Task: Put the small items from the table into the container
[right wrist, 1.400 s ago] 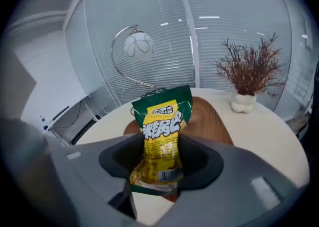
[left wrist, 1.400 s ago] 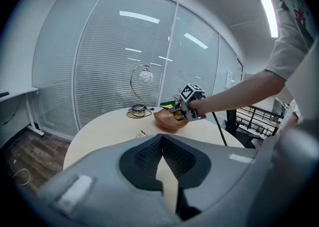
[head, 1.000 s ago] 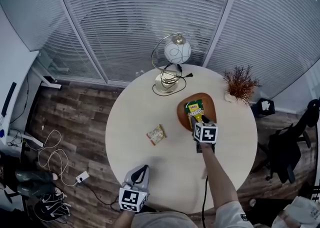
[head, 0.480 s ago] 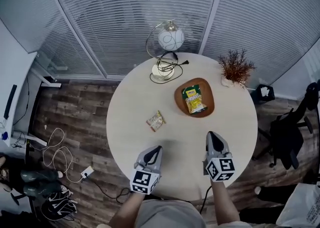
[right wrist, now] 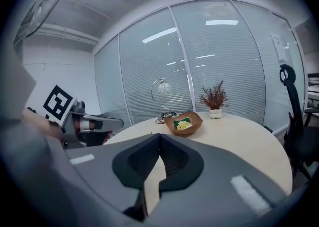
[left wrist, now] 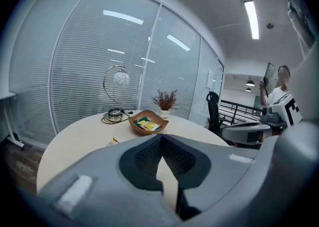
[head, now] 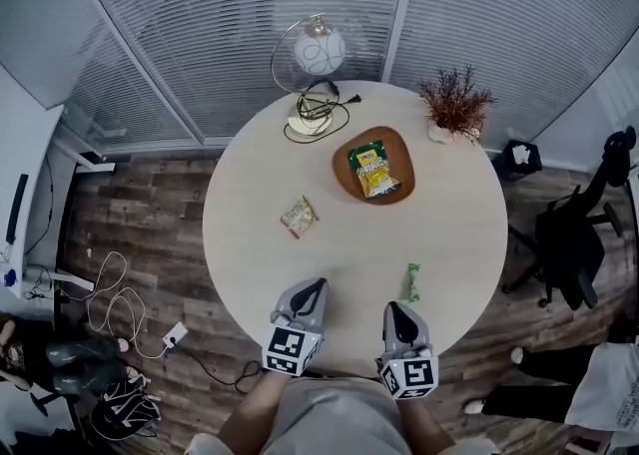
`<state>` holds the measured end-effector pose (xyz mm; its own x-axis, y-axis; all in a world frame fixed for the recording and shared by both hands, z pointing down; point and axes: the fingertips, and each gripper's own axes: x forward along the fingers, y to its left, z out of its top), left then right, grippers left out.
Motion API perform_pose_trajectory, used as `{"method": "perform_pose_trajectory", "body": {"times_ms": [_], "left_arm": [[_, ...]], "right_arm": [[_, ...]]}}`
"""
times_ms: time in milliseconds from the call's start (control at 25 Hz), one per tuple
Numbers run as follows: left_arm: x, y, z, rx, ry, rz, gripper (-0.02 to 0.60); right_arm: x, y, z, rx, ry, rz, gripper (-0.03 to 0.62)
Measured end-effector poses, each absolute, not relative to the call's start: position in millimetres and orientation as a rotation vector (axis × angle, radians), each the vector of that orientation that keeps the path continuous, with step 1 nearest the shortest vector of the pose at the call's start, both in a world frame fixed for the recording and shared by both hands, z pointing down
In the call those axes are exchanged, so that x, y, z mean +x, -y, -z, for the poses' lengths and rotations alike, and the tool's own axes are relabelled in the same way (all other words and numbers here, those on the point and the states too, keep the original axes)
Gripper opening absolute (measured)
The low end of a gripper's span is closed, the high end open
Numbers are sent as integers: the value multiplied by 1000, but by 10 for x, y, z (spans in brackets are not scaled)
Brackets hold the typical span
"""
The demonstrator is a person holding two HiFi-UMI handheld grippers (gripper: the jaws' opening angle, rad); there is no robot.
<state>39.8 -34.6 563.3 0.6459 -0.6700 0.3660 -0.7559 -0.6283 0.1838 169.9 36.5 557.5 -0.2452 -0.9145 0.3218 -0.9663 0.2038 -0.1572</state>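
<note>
A wooden bowl (head: 351, 187) (left wrist: 135, 121) (right wrist: 195, 123) sits on the far right part of the round table (head: 459, 224), with a green and yellow snack packet (head: 371, 170) (left wrist: 146, 124) (right wrist: 183, 125) lying in it. A small orange packet (head: 299, 216) (left wrist: 112, 142) lies left of the table's middle. A narrow green packet (head: 412, 281) lies near the front edge. My left gripper (head: 318, 286) (left wrist: 160, 136) is shut and empty over the near edge. Just right of it my right gripper (head: 393, 307) (right wrist: 160, 135) is also shut and empty, a little short of the green packet.
A globe lamp (head: 318, 49) with its coiled cord stands at the table's far edge and a small dried plant (head: 454, 99) at the far right. Office chairs (head: 584, 233) stand to the right. Cables (head: 110, 303) lie on the floor at the left.
My right gripper left the green and yellow packet in the bowl, shut, and drew back to the near edge. My left gripper edged to the right. The green packet has come into view.
</note>
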Motion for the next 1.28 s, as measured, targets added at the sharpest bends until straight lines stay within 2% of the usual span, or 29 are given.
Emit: {"method": "perform_pose_trajectory", "body": {"times_ms": [200, 400, 520, 560, 600, 920, 1040, 1080, 1280], "left_arm": [[418, 247, -5668, 2556, 1108, -364, -2], [436, 186, -5608, 2548, 1133, -371, 0], [412, 175, -5623, 2537, 1148, -375, 0], [386, 177, -5628, 2532, 1156, -377, 0], [357, 182, -5630, 2526, 1164, -380, 0], [254, 248, -5662, 2497, 1199, -397, 0], [255, 262, -5677, 2493, 1198, -400, 0], [256, 268, -5682, 2493, 1197, -400, 0], [243, 305, -5710, 2488, 1195, -401, 0]], "right_arm": [[1619, -431, -5807, 1774, 2291, -511, 3], [2037, -367, -6213, 1791, 2116, -486, 3], [2383, -341, -6622, 1789, 1964, -525, 166], [2467, -345, -6761, 1774, 1913, -547, 195], [2532, -355, -6889, 1755, 1869, -572, 196], [2722, -377, -7449, 1650, 1729, -741, 192], [2716, -368, -7453, 1647, 1705, -752, 79], [2714, -361, -7453, 1647, 1707, -749, 58], [2708, -235, -7333, 1663, 1741, -707, 40]]}}
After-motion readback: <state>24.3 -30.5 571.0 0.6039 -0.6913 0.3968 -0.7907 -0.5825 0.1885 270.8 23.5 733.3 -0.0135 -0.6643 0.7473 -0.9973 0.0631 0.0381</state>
